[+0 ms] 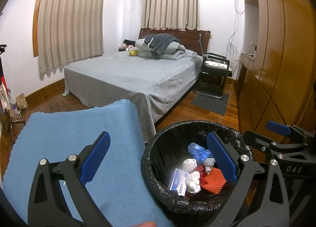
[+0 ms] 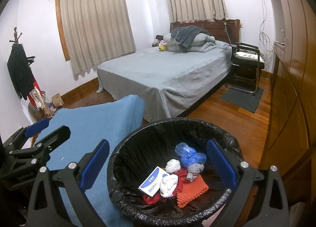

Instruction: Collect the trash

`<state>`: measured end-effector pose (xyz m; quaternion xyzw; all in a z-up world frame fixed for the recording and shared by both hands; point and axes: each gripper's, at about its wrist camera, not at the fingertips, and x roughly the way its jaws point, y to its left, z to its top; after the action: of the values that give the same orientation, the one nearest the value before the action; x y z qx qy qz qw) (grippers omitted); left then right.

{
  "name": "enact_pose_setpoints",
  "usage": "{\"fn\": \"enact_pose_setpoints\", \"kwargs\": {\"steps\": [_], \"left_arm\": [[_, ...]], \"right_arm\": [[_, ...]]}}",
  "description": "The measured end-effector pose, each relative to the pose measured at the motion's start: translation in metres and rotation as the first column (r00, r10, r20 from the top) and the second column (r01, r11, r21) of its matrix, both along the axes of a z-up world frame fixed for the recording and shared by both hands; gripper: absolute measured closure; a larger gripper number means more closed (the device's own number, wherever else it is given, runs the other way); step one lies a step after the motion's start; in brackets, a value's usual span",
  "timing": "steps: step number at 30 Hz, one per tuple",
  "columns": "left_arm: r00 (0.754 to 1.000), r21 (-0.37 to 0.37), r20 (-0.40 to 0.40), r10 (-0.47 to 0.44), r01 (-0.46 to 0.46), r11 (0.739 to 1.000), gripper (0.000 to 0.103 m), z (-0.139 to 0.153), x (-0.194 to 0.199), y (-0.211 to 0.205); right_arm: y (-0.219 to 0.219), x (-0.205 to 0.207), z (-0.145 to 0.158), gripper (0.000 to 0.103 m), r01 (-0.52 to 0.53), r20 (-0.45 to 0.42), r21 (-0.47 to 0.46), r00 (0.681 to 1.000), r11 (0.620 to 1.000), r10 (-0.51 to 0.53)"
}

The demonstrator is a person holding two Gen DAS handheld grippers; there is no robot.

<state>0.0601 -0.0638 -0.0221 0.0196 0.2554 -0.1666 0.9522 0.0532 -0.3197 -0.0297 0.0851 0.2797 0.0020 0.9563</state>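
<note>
A round bin with a black liner (image 1: 152, 146) (image 2: 122, 144) stands on the floor beside a table under a blue cloth (image 1: 69, 138) (image 2: 94, 124). Inside lie a blue plastic bag (image 1: 197, 150) (image 2: 187, 153), white crumpled tissues (image 1: 189, 164) (image 2: 172, 165), a white-and-blue box (image 1: 177, 182) (image 2: 153, 183), an orange knitted piece (image 1: 214, 180) (image 2: 191, 191), a grey sock and red cloth. My left gripper (image 1: 159, 157) (image 2: 48, 128) is open and empty, spanning the cloth's edge and the bin. My right gripper (image 2: 158, 163) (image 1: 266, 132) hangs open over the bin, holding nothing.
A bed with a grey sheet (image 1: 134, 77) (image 2: 167, 75) fills the middle of the room. A black chair (image 1: 215, 69) and a dark mat (image 1: 211, 103) sit by its right side. A wooden wardrobe (image 1: 276, 59) lines the right. A coat rack (image 2: 19, 69) and paper bag (image 2: 58, 99) stand at the left.
</note>
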Motion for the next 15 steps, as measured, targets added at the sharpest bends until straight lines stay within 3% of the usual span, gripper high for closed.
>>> {"fn": "enact_pose_setpoints", "kwargs": {"steps": [15], "left_arm": [[1.000,0.000,0.001,-0.001,0.001,1.000,0.007,0.0009,-0.0003,0.0003]], "right_arm": [[-0.0006,0.0003,0.0002,0.006,0.000,0.000,0.000,1.000,1.000,0.000]]}}
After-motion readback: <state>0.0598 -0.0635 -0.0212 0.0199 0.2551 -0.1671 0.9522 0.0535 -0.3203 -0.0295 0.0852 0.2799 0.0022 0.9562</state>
